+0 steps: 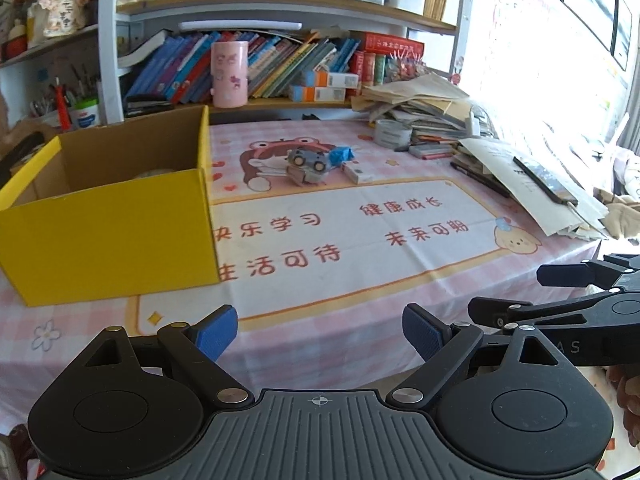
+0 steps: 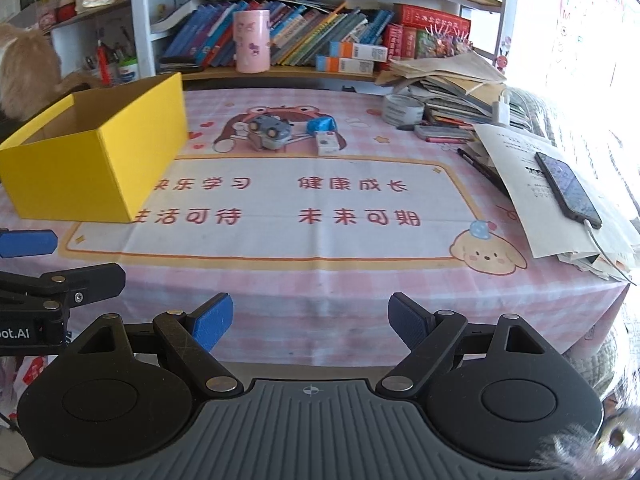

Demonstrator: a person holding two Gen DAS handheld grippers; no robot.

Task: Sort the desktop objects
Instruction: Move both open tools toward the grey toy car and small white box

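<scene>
Hovering wide-jawed and empty, the left gripper (image 1: 320, 332) and right gripper (image 2: 310, 320) face the toy car (image 1: 307, 160) beside the yellow box (image 1: 108, 216), seemingly poised for sorting.

You have one yellow box (image 1: 108, 236), one toy car (image 1: 307, 159), one blue wad (image 1: 340, 155), one small white carton (image 1: 358, 173), one tape roll (image 1: 392, 133) and one phone (image 2: 568, 188).
</scene>
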